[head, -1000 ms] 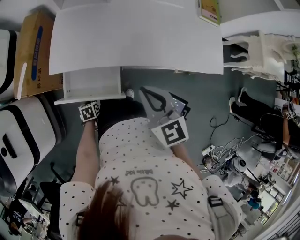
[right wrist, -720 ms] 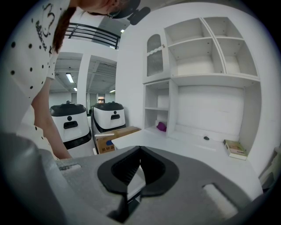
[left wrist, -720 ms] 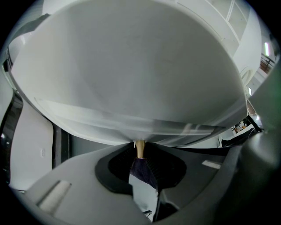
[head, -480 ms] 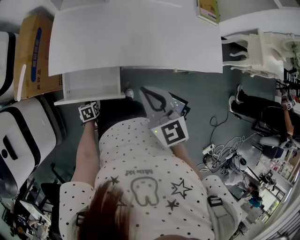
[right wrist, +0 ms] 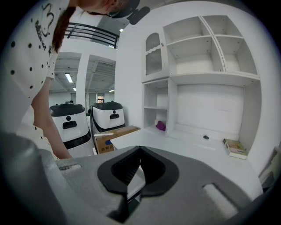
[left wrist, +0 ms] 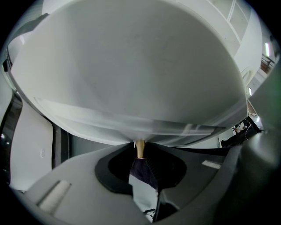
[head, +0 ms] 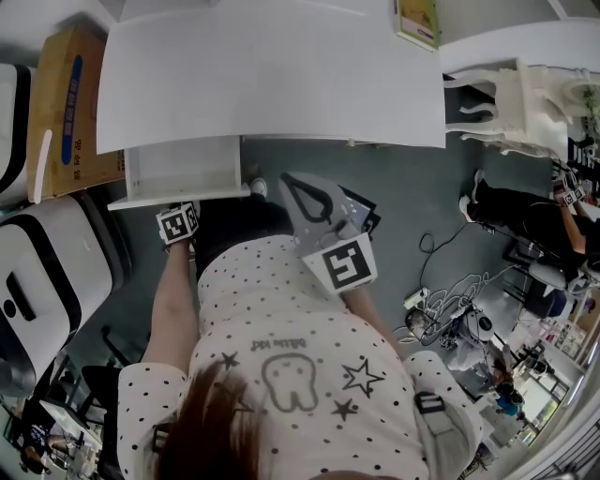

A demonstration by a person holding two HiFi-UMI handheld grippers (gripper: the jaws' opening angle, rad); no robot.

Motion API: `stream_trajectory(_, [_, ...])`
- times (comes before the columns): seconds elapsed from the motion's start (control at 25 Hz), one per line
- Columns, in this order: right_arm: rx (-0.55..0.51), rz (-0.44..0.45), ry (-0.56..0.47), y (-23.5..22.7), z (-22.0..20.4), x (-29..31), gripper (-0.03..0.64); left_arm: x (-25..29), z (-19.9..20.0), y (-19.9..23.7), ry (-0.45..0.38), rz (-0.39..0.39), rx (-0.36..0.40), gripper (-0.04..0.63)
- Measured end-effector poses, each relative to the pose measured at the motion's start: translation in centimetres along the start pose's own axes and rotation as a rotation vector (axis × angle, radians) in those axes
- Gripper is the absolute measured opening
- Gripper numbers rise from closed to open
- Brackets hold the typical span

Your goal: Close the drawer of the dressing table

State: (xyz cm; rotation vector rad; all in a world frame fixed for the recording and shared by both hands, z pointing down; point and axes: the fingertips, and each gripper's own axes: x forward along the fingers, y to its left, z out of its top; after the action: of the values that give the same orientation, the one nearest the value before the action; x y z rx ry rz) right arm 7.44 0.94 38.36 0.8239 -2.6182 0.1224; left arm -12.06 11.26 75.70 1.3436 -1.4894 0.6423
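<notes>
The white dressing table [head: 272, 75] has its left drawer [head: 183, 169] pulled out. My left gripper [head: 184, 208] is at the drawer's front edge, pointing steeply down, its marker cube just behind. In the left gripper view the white drawer front [left wrist: 131, 79] fills the frame, and the left gripper [left wrist: 140, 145] is shut on the drawer's small brass knob [left wrist: 140, 148]. My right gripper [head: 286, 181] hovers to the right of the drawer, below the table's front edge. In its own view the right gripper [right wrist: 139, 149] is shut with nothing in it, facing the tabletop [right wrist: 184, 145].
A cardboard box [head: 66, 103] and white wheeled machines [head: 47, 272] stand left of the drawer. A book [head: 420, 21] lies at the table's far right. A white chair [head: 525, 103] and floor cables [head: 441, 309] are to the right. Open shelves [right wrist: 206, 57] rise behind the tabletop.
Both grippers and the drawer stay where they were. Only a person at the far right edge of the head view has shifted.
</notes>
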Motion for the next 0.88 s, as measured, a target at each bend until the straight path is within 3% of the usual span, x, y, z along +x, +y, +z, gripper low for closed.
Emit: stream_trajectory(0.88, [0.002,-0.005,-0.011,-1.1,0.7,0.8,0.003,0.2,1.2,0.0,0.01,0.001,-0.002,0.077])
